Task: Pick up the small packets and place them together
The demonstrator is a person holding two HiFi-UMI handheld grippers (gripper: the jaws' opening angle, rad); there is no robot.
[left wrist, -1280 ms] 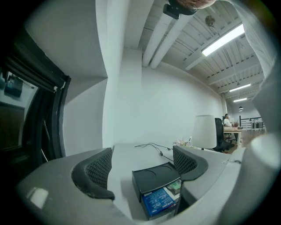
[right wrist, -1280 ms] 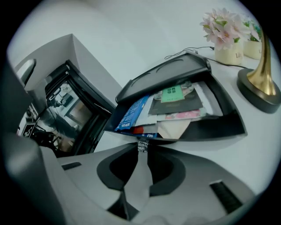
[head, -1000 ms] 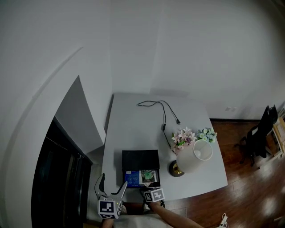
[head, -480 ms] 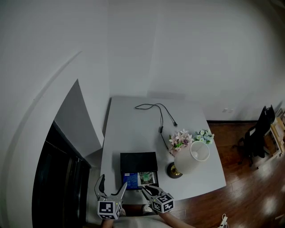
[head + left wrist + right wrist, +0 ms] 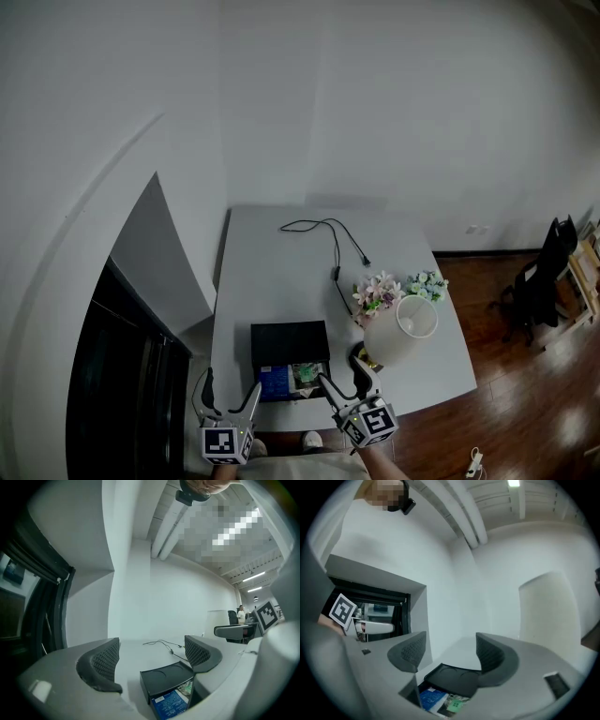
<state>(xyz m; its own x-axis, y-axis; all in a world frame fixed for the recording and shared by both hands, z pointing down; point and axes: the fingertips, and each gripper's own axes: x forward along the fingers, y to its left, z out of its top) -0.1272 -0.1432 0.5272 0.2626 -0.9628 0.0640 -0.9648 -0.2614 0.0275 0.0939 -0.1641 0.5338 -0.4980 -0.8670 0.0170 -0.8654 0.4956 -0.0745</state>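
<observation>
A black tray (image 5: 289,339) lies near the front edge of the pale table (image 5: 281,272). In its front half lie a blue packet (image 5: 276,381) and a green packet (image 5: 307,374), side by side. My left gripper (image 5: 230,392) hangs open at the tray's front left corner, nothing between its jaws; its own view shows the tray (image 5: 166,676) and blue packet (image 5: 169,704) just below. My right gripper (image 5: 343,379) is at the tray's front right corner, its jaws opening and empty. The right gripper view looks down on the blue packet (image 5: 431,697) and green packet (image 5: 457,704).
A white lamp (image 5: 401,328) stands right of the tray, close to my right gripper, with pale flowers (image 5: 380,291) behind it. A black cable (image 5: 330,246) runs across the table's far half. A dark opening (image 5: 131,375) lies left of the table; wooden floor (image 5: 525,394) to the right.
My right gripper has drawn back from over the tray's front to its right corner, and its jaws have opened. The left gripper has hardly moved.
</observation>
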